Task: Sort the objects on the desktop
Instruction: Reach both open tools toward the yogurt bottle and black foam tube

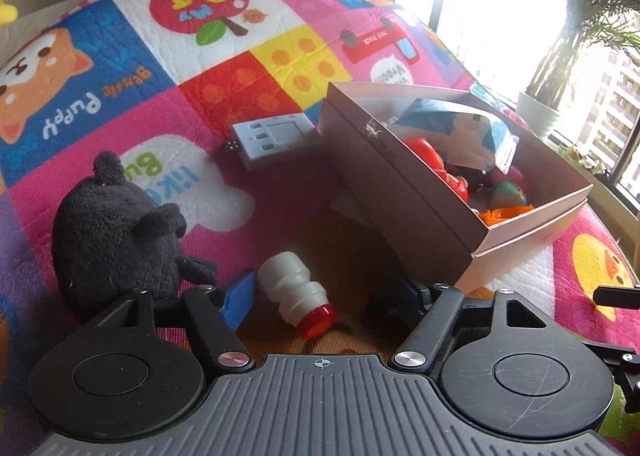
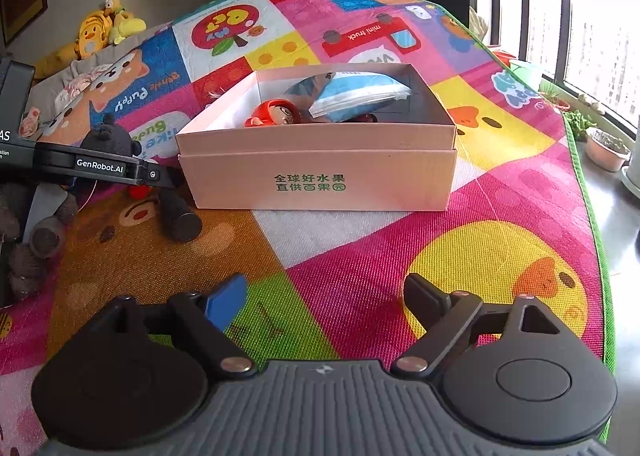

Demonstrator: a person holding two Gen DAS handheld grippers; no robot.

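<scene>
Two tools: left tool (image 1: 320,296) straddles white bottle (image 1: 294,298), unpinched; right tool (image 2: 324,298) released, sees box (image 2: 316,176) lettering.

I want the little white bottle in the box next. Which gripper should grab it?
Probably the left gripper: the white bottle lies between its open fingers. The right gripper is open over bare mat, with nothing between its fingers.

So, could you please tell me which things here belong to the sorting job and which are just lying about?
Job:
- pink box, part filled
- white bottle, between the left gripper's jaws
- black plush
- white gadget
- black cylinder

Lying about:
- play mat
- yellow plush toys beyond the mat
- potted plants by the window
</scene>
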